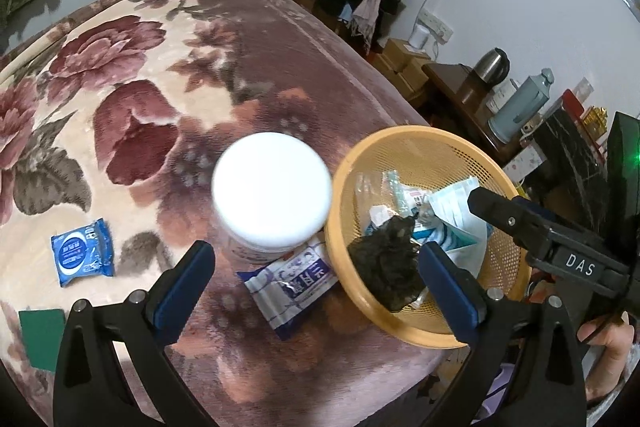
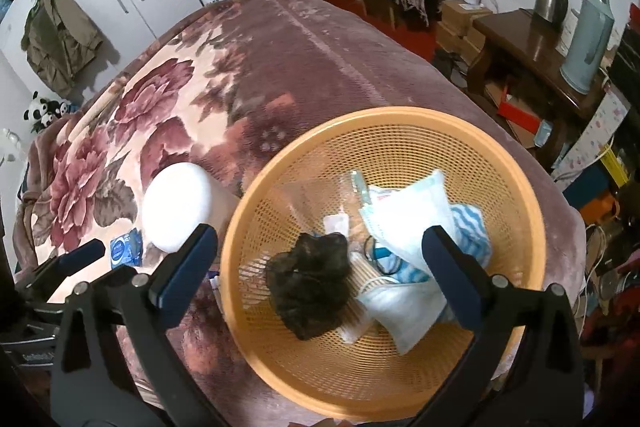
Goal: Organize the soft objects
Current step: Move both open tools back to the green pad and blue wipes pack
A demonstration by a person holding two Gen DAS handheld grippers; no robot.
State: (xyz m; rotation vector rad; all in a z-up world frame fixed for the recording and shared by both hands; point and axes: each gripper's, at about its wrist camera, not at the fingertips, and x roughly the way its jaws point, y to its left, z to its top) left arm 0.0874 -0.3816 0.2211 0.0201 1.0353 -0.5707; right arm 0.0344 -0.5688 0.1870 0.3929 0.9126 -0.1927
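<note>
partly done: the orange basket (image 2: 528, 187) on the flowered blanket (image 1: 168, 75) already holds a dark scrunchie (image 2: 310, 287), a face mask (image 2: 408, 211) and a striped cloth (image 2: 470, 227). left outside, judging by the task, are a white wipes packet (image 1: 292, 279) beside the white-lidded jar (image 1: 272, 187) and a blue packet (image 1: 82, 253). the left gripper (image 1: 316, 275) hovers spread and empty above the white packet; the right gripper (image 2: 320, 255) hangs spread and empty over the basket.

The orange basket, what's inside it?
Inside the orange basket lie a dark lacy scrunchie, white face masks, a blue-striped cloth and clear plastic packets. Whatever sits under the masks is covered.
</note>
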